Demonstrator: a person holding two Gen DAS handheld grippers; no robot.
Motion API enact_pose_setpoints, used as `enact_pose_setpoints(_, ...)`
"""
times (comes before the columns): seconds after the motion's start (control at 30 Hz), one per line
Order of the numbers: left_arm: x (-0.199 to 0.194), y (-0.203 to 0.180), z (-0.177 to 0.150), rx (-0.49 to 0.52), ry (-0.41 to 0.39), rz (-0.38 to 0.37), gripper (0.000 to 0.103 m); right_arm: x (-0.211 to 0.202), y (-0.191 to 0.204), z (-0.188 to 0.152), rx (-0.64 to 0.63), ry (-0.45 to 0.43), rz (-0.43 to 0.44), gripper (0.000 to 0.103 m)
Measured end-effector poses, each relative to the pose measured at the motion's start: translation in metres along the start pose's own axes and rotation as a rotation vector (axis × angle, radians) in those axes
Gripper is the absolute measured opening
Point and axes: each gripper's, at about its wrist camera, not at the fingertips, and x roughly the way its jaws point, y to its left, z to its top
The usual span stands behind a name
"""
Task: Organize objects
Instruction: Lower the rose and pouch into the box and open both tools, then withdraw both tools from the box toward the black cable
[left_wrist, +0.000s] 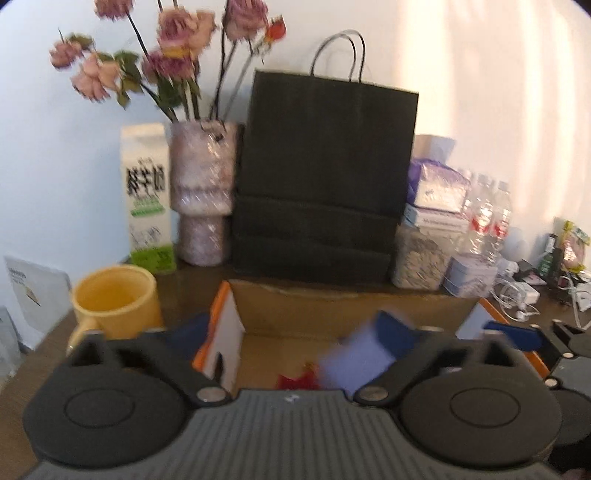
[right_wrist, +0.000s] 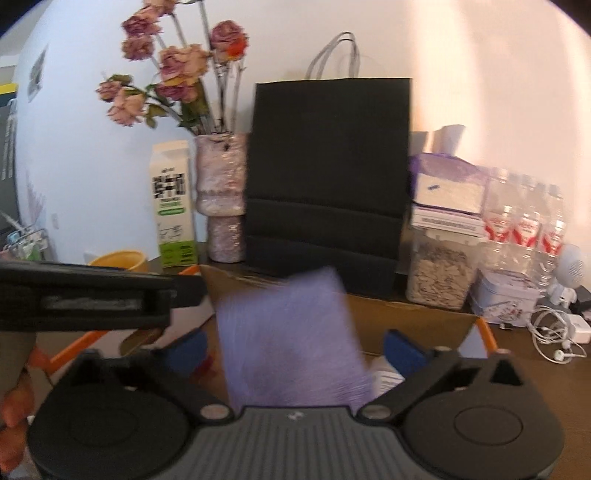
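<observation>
A purple flat thing (right_wrist: 291, 339), motion-blurred, hangs tilted over an open cardboard box (right_wrist: 413, 317) with orange edges. It sits between the blue pads (right_wrist: 404, 354) of my right gripper (right_wrist: 295, 349); the jaws stand wide and no pad presses on it. In the left wrist view the purple thing (left_wrist: 354, 363) lies just beside the right pad (left_wrist: 397, 330) of my left gripper (left_wrist: 291, 328), which is open above the box (left_wrist: 332, 306). Something red (left_wrist: 295, 380) lies on the box floor. One finger of the left gripper (right_wrist: 92, 299) crosses the right wrist view.
Behind the box stand a yellow mug (left_wrist: 118, 302), a milk carton (left_wrist: 147, 199), a vase of dried roses (left_wrist: 203, 192), a black paper bag (left_wrist: 325, 177), a cereal jar (left_wrist: 417, 258) and water bottles (left_wrist: 487, 218). Cables and earphones (right_wrist: 554, 343) lie at the right.
</observation>
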Motion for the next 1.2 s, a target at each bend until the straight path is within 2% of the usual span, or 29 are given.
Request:
enact_pose_setpoints(0.37,-0.015,0.003,0.003,-0.023,-0.024,0.003,0.103,-0.016,-0.003,0.003,-0.003,-0.015,0.003,0.103)
enact_pose_setpoints(0.77,-0.090,0.005,-0.001,-0.022,-0.111,-0.038,0.103,-0.089,0.000,-0.008,-0.047,-0.075,0.003,0.103)
enact_pose_setpoints(1.0,-0.132,0.002,-0.025,0.019,-0.085,-0.044,0.103,-0.133,-0.003,-0.033,-0.082,-0.056,-0.015,0.103)
enact_pose_setpoints(1.2,-0.158,-0.003,-0.054,0.083,-0.025,-0.039,0.103,-0.161,-0.005,-0.061,-0.101,-0.018,-0.015,0.103)
